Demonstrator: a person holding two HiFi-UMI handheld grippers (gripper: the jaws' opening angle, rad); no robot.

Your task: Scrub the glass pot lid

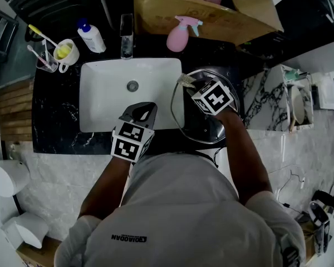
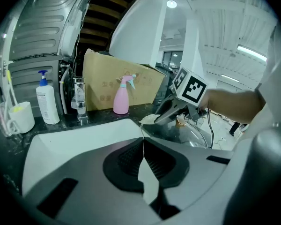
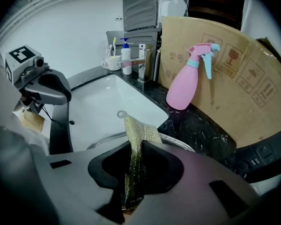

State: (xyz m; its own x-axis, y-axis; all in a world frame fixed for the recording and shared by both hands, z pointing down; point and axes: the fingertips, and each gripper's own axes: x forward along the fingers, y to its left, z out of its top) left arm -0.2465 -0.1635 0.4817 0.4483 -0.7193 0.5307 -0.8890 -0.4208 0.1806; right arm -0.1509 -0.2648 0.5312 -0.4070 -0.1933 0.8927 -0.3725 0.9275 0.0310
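The glass pot lid (image 1: 203, 129) lies on the black counter just right of the white sink (image 1: 106, 107); its rim shows in the right gripper view (image 3: 175, 141) and its dome in the left gripper view (image 2: 192, 135). My right gripper (image 1: 190, 84) (image 3: 133, 146) is shut on a gold-green scrubbing pad (image 3: 140, 132) (image 1: 185, 80), and the pad's free end hangs over the lid's far left edge. My left gripper (image 1: 146, 109) (image 2: 143, 146) hangs over the sink's front right part, left of the lid, jaws shut with nothing seen between them.
A pink spray bottle (image 1: 178, 36) and a cardboard box (image 1: 211, 10) stand behind the lid. The tap (image 1: 126, 38), a white pump bottle (image 1: 92, 36) and a cup with toothbrushes (image 1: 65, 52) line the counter's back. The sink's drain (image 1: 133, 85) is open.
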